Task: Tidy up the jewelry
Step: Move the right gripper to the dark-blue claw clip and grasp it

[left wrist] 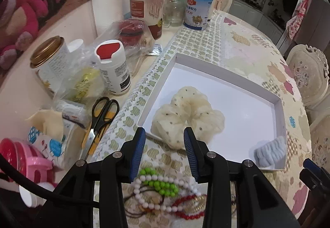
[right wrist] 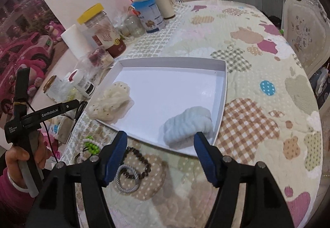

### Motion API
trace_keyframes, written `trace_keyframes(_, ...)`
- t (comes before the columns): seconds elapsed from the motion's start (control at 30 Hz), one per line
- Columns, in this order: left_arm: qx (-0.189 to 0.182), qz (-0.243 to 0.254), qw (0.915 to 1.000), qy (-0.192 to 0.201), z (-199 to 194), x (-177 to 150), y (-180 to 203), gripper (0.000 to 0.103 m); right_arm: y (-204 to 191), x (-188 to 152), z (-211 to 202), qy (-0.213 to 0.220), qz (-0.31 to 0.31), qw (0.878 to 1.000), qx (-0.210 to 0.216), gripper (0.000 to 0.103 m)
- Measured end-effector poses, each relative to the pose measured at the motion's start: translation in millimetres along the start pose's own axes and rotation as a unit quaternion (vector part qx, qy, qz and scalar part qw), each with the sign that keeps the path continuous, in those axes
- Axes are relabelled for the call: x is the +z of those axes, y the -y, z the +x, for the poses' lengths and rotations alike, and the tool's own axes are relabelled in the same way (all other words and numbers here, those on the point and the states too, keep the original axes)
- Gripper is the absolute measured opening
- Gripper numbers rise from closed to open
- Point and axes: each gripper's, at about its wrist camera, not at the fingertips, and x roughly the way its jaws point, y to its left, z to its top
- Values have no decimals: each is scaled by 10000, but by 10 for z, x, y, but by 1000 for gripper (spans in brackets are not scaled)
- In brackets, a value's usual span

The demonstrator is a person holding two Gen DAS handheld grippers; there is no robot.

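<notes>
A white shallow box (left wrist: pixel 226 71) (right wrist: pixel 173 60) lies on the quilted table. A cream dotted scrunchie (left wrist: pixel 185 112) (right wrist: pixel 111 102) lies at its near left edge, partly over the rim. A pale blue fluffy scrunchie (left wrist: pixel 270 151) (right wrist: pixel 187 126) lies in its near right corner. My left gripper (left wrist: pixel 165 153) is open and empty above a heap of bead bracelets: green (left wrist: pixel 163 184), white (left wrist: pixel 144 199), red (left wrist: pixel 185 207). My right gripper (right wrist: pixel 160 155) is open and empty just short of the blue scrunchie. A dark bead bracelet (right wrist: pixel 140 157) and a grey hair tie (right wrist: pixel 126 180) lie by its left finger.
Jars, a paper towel roll (left wrist: pixel 106 0), a milk powder tin (left wrist: pixel 198 9), a white bottle (left wrist: pixel 113 67) and scissors (left wrist: pixel 101 120) crowd the table's left side. Chairs (right wrist: pixel 305 27) stand at the far and right edges. The left gripper's handle and hand (right wrist: pixel 22 124) show in the right wrist view.
</notes>
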Motion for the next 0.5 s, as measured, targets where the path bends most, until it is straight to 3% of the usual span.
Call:
trace_keyframes(0.23,-125,18,9999,51,-287,-306,19,35,101,-252,-346,128,64,9997,-177,72)
trace_keyframes(0.5,-156,140,9997,-127,-440,-765,67,35,459,-784,-724,-7,321,9982,-513,75)
